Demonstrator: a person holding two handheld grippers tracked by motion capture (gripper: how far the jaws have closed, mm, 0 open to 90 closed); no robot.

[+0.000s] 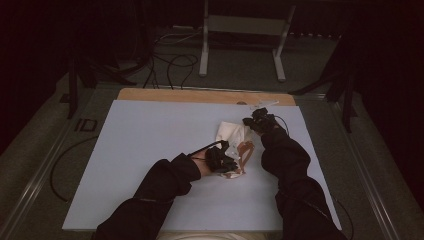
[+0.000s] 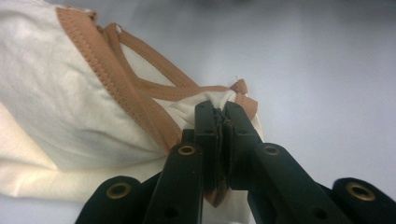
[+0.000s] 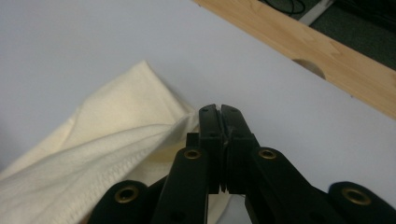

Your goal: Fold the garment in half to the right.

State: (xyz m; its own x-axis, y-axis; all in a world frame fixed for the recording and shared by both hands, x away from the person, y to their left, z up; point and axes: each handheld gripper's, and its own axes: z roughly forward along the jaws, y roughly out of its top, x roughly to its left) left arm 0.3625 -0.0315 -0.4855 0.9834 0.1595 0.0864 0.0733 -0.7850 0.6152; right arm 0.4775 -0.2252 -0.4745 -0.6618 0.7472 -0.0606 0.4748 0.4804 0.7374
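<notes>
Cream knit garment (image 1: 235, 142) with ribbed tan trim lies crumpled mid-frame, running lower left to upper right, pinched by left gripper (image 2: 223, 116) and right gripper (image 3: 220, 112).

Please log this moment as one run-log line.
left tool: shut on garment at brown-trimmed edge | right tool: shut on garment's plain hem | table: garment bunched

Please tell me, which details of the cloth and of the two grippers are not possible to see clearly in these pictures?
- High view: the garment is small and dim, partly covered by both hands; its type and full shape are unclear.
- Left gripper view: the left gripper is shut on the brown trim; the picture's edges cut off the cloth.
- Right gripper view: the right gripper is shut on the cloth's edge; its arms hide the pinched part.
</notes>
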